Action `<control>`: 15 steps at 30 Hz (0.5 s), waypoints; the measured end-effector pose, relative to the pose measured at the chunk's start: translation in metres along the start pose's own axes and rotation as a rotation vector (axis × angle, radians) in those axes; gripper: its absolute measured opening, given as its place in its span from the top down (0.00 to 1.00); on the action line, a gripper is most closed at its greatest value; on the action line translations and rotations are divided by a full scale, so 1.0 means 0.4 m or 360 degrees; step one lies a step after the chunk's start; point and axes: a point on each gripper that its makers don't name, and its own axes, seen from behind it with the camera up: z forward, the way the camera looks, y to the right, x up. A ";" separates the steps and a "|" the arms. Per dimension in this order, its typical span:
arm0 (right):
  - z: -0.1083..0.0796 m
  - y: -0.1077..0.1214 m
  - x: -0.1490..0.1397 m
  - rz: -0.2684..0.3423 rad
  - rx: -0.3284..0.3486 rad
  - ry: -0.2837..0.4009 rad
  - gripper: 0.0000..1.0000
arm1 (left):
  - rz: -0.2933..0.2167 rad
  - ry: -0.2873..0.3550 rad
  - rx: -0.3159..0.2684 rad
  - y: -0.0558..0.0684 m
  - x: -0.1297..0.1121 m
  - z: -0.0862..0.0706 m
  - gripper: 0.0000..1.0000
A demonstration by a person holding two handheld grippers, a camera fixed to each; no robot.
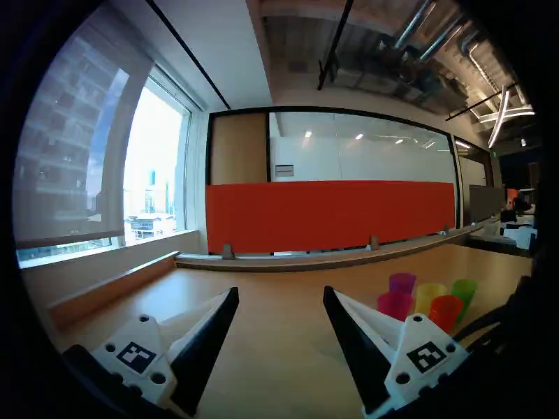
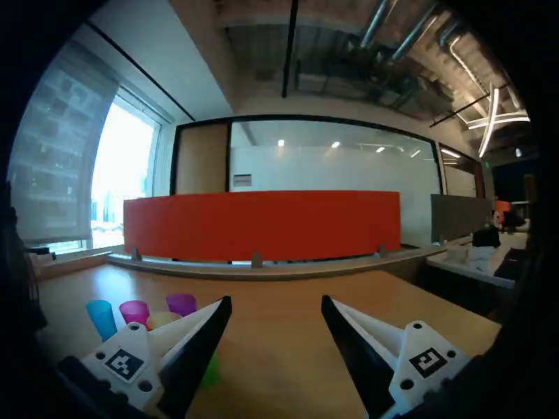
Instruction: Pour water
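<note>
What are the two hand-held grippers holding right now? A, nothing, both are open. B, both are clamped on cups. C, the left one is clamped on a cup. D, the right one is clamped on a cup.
A: the left hand-held gripper and the right hand-held gripper each have their fingers spread with only bare table between them, and the plastic cups stand off to the side, ungripped.

Purple cup (image 1: 402, 281), yellow cup (image 1: 427, 293), green cup (image 1: 464, 288), red-orange partition (image 1: 328, 213).
</note>
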 end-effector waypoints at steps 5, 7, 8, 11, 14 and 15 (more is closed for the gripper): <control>-0.001 -0.003 -0.008 0.0026 -0.0003 -0.0053 0.01 | 0.0007 0.0032 0.0050 0.001 0.012 0.011 0.11; 0.000 0.000 -0.004 0.0038 -0.0013 -0.0059 0.01 | 0.0000 0.0041 0.0047 0.009 0.011 0.015 0.11; 0.000 0.002 -0.001 0.0043 -0.0019 -0.0059 0.01 | -0.0004 0.0044 0.0039 0.014 0.010 0.017 0.11; 0.003 0.010 0.008 0.0043 -0.0044 -0.0057 0.01 | -0.0015 0.0049 0.0031 0.024 0.003 0.025 0.11; 0.006 0.014 0.014 0.0028 -0.0064 -0.0060 0.00 | -0.0020 0.0055 0.0035 0.028 0.000 0.031 0.11; 0.007 0.014 0.016 0.0022 -0.0069 -0.0061 0.00 | -0.0021 0.0058 0.0037 0.029 -0.001 0.034 0.11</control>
